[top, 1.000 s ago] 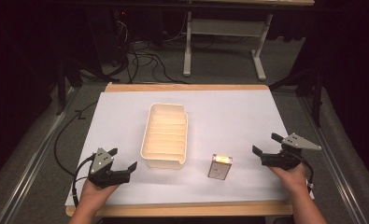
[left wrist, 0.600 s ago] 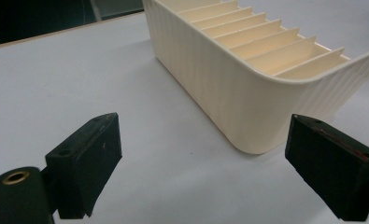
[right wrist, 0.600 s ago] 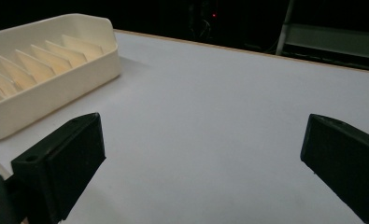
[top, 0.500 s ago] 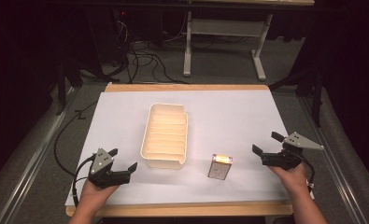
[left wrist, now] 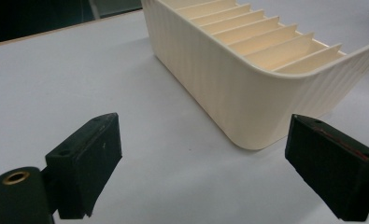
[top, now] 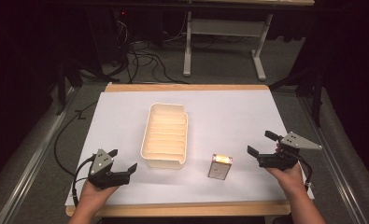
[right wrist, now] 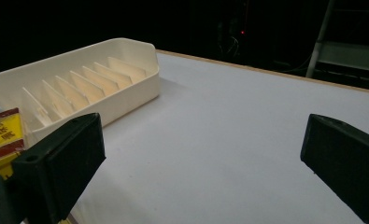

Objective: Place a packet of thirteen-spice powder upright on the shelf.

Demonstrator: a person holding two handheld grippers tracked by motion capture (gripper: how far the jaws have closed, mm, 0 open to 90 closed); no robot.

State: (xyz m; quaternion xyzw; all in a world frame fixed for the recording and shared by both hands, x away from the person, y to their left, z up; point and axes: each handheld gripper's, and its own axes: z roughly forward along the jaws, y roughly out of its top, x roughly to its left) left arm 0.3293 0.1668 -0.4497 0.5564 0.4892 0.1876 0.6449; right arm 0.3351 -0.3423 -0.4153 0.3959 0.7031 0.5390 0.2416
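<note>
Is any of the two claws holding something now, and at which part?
Nothing is held. The left claw and the right claw are both open, apart from the cream divided tray and the small box.

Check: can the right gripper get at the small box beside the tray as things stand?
Probably yes. The right gripper is open, and only bare white table lies between it and the small box; the tray sits on the box's far side.

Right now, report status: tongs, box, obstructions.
Left tongs open, empty. Right tongs open, empty. Small box on table beside slotted tray, untouched. Nothing between right tongs and box.
</note>
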